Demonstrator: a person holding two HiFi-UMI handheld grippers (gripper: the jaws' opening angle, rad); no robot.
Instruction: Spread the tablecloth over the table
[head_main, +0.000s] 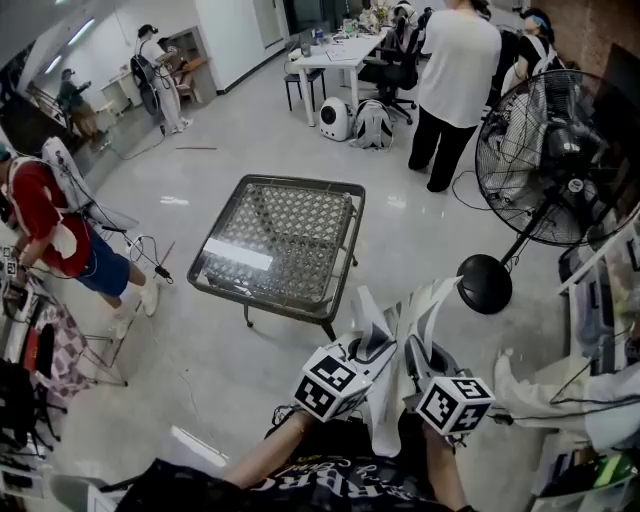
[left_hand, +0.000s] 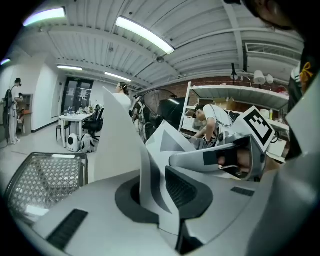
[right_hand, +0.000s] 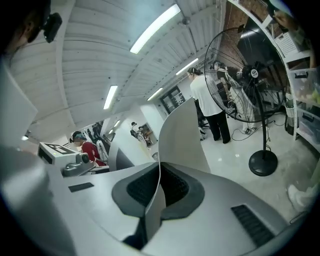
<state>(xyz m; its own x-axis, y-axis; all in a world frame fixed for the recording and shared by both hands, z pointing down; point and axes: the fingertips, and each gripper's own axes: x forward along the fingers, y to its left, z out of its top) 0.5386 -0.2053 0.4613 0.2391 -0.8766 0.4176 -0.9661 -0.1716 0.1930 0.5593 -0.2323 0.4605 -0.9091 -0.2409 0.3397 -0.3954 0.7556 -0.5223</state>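
A low table (head_main: 345, 205) with a metal mesh top stands bare on the floor in front of me. The white and grey tablecloth (head_main: 385, 400) is bunched up between my two grippers near my body, short of the table. My left gripper (head_main: 368, 348) is shut on a folded edge of the tablecloth (left_hand: 142, 165), which stands up between its jaws. My right gripper (head_main: 420, 352) is shut on a thin sheet of the tablecloth (right_hand: 182, 140). Both grippers sit close together, side by side. In the left gripper view the table (left_hand: 45, 180) shows at lower left.
A tall standing fan (head_main: 555, 160) with a round black base (head_main: 485, 283) stands right of the table. A person in a white shirt (head_main: 455, 80) stands beyond it. A person in red (head_main: 45, 220) is at the left. A white desk (head_main: 335, 55) is far back.
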